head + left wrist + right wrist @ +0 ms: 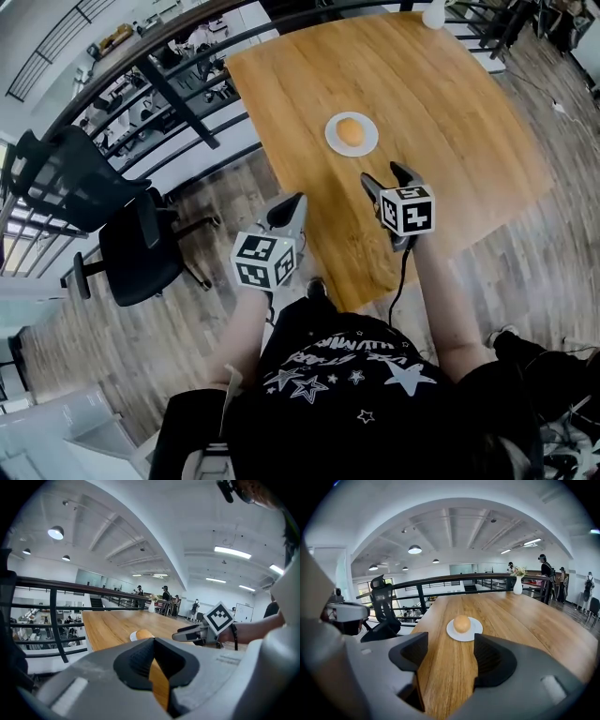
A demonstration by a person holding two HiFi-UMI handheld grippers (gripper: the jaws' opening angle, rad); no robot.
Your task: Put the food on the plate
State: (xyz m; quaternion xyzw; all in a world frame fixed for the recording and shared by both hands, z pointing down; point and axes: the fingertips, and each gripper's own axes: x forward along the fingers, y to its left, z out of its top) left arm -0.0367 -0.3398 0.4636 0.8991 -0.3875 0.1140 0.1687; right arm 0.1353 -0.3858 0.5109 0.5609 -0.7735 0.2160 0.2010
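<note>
A round orange-brown bun point(350, 131) lies on a small white plate point(331, 142) near the middle of the wooden table point(450, 103). My right gripper point(387, 180) hovers just short of the plate with its jaws open and nothing between them. In the right gripper view the bun point(461, 623) and plate point(475, 631) lie straight ahead, beyond the two dark pads point(493, 660). My left gripper point(288, 208) hangs by the table's left edge, jaws shut and empty. The left gripper view shows the bun point(144, 633) low over its jaws and the right gripper point(180, 635) beside it.
A white vase point(433, 13) stands at the table's far edge. A black office chair point(141, 248) sits on the floor to the left, and a black railing point(169, 89) runs behind it. Several people stand far off in the room.
</note>
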